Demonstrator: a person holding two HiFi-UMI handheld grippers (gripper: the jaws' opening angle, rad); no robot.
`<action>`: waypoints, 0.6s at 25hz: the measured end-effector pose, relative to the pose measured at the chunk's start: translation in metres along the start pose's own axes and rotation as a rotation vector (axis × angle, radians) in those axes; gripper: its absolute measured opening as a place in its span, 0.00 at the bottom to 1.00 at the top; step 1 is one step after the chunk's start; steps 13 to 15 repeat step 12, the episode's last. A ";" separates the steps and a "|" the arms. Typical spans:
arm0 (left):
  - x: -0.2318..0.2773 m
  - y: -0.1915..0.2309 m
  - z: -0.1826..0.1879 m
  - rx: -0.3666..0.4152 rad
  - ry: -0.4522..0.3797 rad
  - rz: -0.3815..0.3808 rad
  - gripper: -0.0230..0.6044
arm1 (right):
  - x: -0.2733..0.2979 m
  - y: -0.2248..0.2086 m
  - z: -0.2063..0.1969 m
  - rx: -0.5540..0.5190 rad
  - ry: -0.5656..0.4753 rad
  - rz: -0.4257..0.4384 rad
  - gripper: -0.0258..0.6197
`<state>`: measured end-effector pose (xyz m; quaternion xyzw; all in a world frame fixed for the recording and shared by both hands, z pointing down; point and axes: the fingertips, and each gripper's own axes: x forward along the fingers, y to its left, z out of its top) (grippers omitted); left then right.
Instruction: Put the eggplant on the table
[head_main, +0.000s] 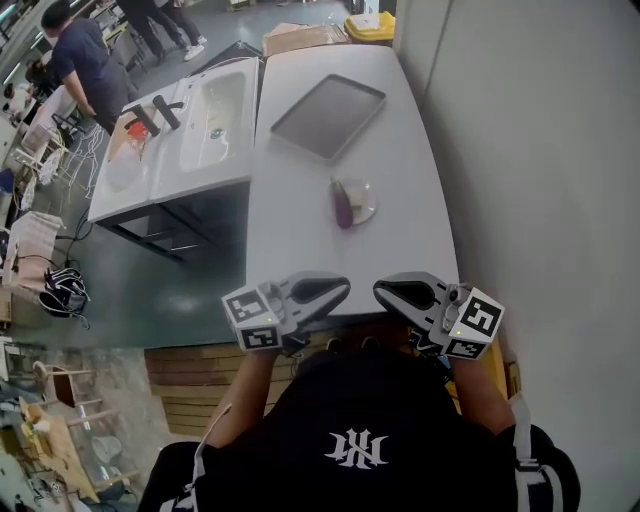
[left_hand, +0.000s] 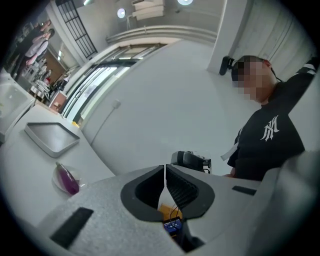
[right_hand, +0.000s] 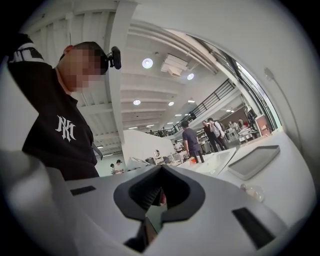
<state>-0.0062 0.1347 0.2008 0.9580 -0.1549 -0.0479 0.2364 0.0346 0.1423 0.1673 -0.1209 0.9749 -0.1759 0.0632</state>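
Observation:
In the head view a purple eggplant (head_main: 343, 207) lies on a small clear plate (head_main: 363, 196) in the middle of the long white table (head_main: 300, 230). The left gripper view shows the same eggplant (left_hand: 67, 179) at its lower left. Both grippers hang at the table's near edge in front of the person's chest, well short of the eggplant, with their tips facing each other. My left gripper (head_main: 346, 289) (left_hand: 165, 169) is shut and holds nothing. My right gripper (head_main: 378, 290) (right_hand: 160, 170) is shut and empty too. In the right gripper view only the clear plate (right_hand: 252, 191) shows.
A grey tray (head_main: 328, 116) (left_hand: 52, 137) (right_hand: 255, 161) lies further up the table. A white sink unit (head_main: 195, 125) adjoins the table's left side, with people standing beyond it. A pale wall (head_main: 540, 150) runs along the table's right edge. Wooden pallets (head_main: 190, 375) lie below left.

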 end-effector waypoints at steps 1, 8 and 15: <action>0.007 -0.005 -0.001 0.013 0.012 0.000 0.06 | -0.006 -0.002 -0.001 0.009 0.000 0.002 0.05; 0.018 -0.013 -0.043 0.068 0.141 0.088 0.06 | -0.027 -0.015 -0.003 0.060 -0.077 0.088 0.05; 0.021 -0.007 -0.075 0.067 0.164 0.158 0.06 | -0.039 -0.027 -0.032 0.100 -0.049 0.146 0.05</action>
